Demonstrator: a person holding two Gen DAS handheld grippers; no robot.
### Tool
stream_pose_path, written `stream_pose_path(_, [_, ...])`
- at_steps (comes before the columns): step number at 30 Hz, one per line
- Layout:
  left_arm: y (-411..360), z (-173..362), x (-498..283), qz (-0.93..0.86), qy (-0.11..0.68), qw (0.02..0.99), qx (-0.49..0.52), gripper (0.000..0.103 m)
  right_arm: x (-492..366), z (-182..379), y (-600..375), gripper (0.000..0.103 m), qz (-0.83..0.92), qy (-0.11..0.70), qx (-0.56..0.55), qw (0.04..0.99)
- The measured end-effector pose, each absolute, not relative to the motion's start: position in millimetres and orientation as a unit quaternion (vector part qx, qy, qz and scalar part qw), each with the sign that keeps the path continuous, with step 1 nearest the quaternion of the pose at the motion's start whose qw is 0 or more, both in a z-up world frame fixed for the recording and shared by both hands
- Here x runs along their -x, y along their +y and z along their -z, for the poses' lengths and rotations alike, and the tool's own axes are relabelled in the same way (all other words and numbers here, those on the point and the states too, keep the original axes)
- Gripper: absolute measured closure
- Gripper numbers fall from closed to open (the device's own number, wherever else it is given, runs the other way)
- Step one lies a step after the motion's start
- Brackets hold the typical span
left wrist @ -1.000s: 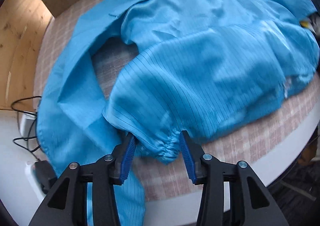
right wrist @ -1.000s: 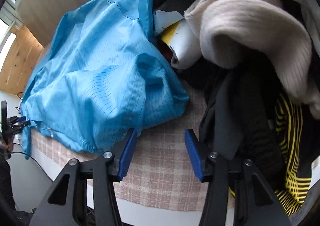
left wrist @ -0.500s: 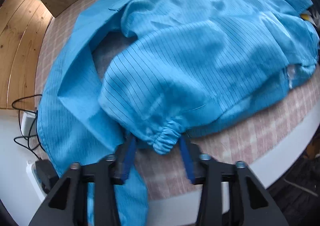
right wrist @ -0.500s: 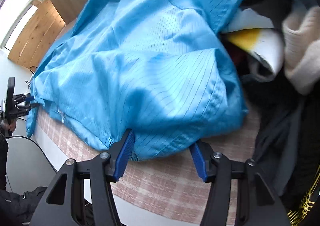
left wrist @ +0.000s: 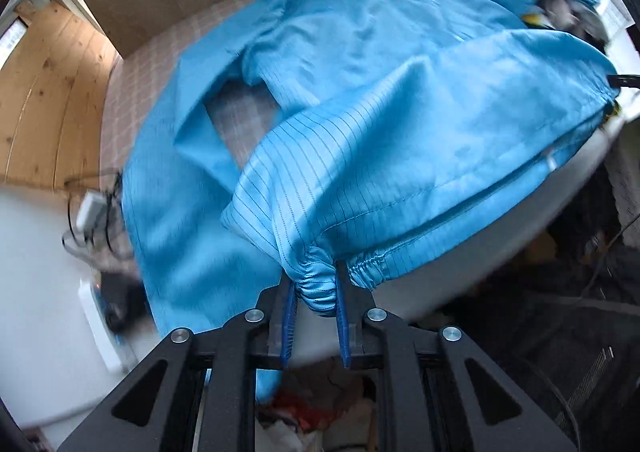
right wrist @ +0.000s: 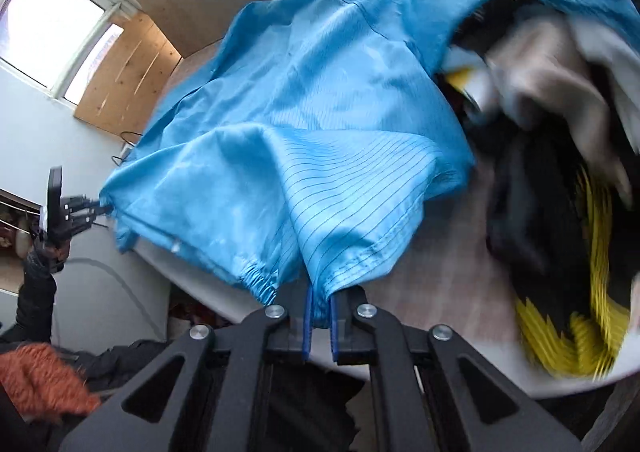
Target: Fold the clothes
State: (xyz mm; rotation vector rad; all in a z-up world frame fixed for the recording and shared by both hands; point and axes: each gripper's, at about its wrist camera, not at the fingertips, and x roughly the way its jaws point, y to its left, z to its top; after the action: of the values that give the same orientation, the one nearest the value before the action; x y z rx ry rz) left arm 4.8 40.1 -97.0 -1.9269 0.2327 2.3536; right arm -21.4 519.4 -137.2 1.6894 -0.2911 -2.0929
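Left wrist view: left gripper (left wrist: 315, 294) and right gripper (right wrist: 320, 306), open a second ago, now pinch the blue jacket's (left wrist: 400, 99) elastic hem (left wrist: 368, 266), lifting it off the table (right wrist: 452, 280) for folding.

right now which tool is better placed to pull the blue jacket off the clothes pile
Left. The left tool grips the blue jacket hem away from the clothes pile; the right tool grips beside it.

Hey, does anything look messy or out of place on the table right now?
Yes. The far edge of the blue pinstriped jacket is draped over a jumbled heap of other clothes on the pink checked tablecloth, so it cannot lie flat there. Left gripper and right gripper each pinch its elastic hem.
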Motion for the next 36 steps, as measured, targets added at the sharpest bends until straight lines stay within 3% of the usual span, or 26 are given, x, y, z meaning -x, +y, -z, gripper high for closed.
stream_pose_path(7, [51.0, 143.3, -67.3, -0.698, 0.063, 0.072, 0.709, 0.079, -51.5, 214.5, 530.5, 0.092, 0.665, -0.088, -0.726, 0.154])
stream_pose_path(10, [47.6, 149.5, -79.4, -0.684, 0.056, 0.068, 0.724, 0.080, -51.5, 209.0, 546.4, 0.089, 0.673, -0.090, -0.724, 0.121])
stream_pose_path(14, [31.6, 118.9, -55.5, -0.720, 0.059, 0.034, 0.690, 0.081, -27.5, 170.3, 549.5, 0.075, 0.723, -0.052, -0.679, 0.114])
stream_pose_path(19, [30.7, 88.9, 9.1, -0.761, 0.083, 0.012, 0.643, 0.079, 20.2, 130.6, 529.5, 0.075, 0.768, -0.012, -0.622, 0.149])
stream_pose_path(26, [58.4, 101.0, 142.5, -0.803, 0.053, 0.016, 0.593, 0.079, 125.7, 115.5, 478.7, 0.075, 0.837, 0.008, -0.512, 0.191])
stream_pose_path(36, [39.1, 183.3, 284.5, -0.788, 0.056, 0.047, 0.611, 0.076, 225.9, 195.0, 427.9, 0.077, 0.817, -0.016, -0.561, 0.134])
